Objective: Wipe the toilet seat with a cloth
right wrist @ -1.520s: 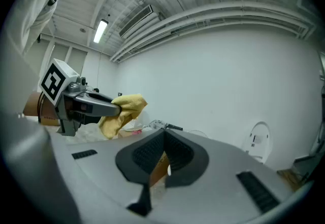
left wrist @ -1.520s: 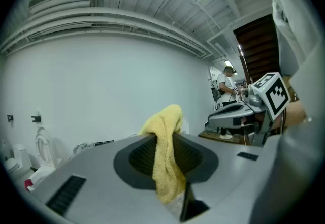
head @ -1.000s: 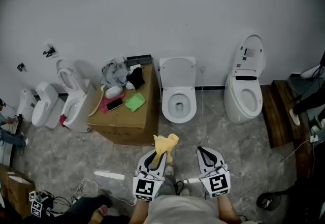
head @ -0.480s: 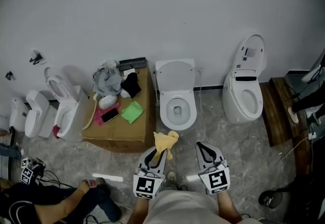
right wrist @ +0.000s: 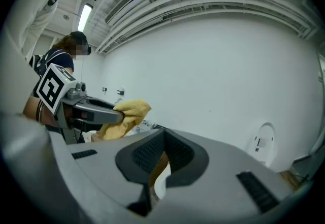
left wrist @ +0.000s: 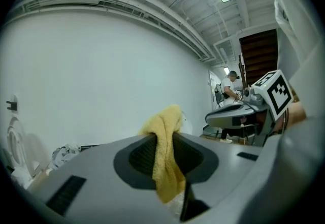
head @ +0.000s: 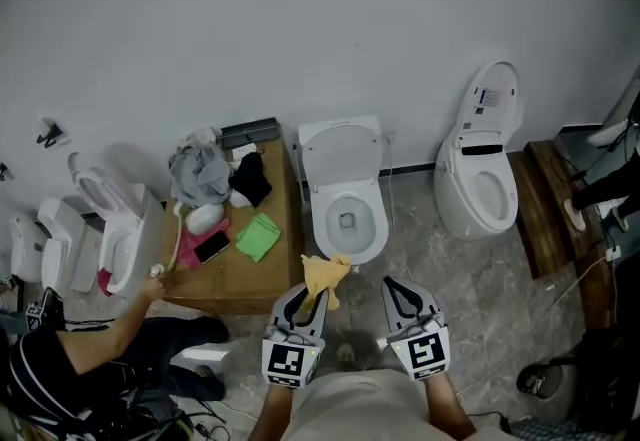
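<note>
Head view: left claw [head: 308, 294] clamped on yellow cloth [head: 326, 275], right claw [head: 397, 289] at its 3 o'clock; toilet seat [head: 321, 217] at 12 o'clock, apart from the cloth. Left gripper view: cloth [left wrist: 163, 159] pinched between jaws, tail loose. Right gripper view: jaws together, empty; best to lay the cloth flat on the seat rim, wiping round steadily.

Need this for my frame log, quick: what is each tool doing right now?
Left tool: closed on the yellow cloth.
Right tool: closed, holding nothing.
</note>
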Available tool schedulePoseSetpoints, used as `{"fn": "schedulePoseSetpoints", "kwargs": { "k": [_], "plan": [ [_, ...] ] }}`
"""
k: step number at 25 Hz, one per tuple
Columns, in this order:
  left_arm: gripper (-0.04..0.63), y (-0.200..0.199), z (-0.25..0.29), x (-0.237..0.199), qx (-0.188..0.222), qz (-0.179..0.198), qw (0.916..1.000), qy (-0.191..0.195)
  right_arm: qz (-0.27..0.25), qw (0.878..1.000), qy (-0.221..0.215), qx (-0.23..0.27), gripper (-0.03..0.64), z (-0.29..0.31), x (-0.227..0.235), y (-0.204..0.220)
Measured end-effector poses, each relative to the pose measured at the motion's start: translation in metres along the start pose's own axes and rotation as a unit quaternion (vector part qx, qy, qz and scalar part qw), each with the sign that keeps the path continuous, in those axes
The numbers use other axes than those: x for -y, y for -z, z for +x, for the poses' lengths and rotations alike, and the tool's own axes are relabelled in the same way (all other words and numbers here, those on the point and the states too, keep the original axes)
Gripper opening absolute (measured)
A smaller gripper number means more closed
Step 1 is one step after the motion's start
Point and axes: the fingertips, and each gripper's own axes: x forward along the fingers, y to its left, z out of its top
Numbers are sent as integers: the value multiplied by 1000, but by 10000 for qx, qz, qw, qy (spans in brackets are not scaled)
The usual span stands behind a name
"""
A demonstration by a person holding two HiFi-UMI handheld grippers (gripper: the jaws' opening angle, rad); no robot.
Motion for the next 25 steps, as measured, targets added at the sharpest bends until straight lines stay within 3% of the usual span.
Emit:
{"fn": "schedulePoseSetpoints", "kwargs": {
  "k": [13, 25],
  "plan": [
    [95, 7, 78, -27, -147, -122, 9998, 62, 190, 9996, -20, -226, 8, 64, 53, 19],
    [95, 15, 197, -64, -451, -259, 9976, -457, 240, 9969, -641, -381, 8, 165, 149, 35]
  ]
}}
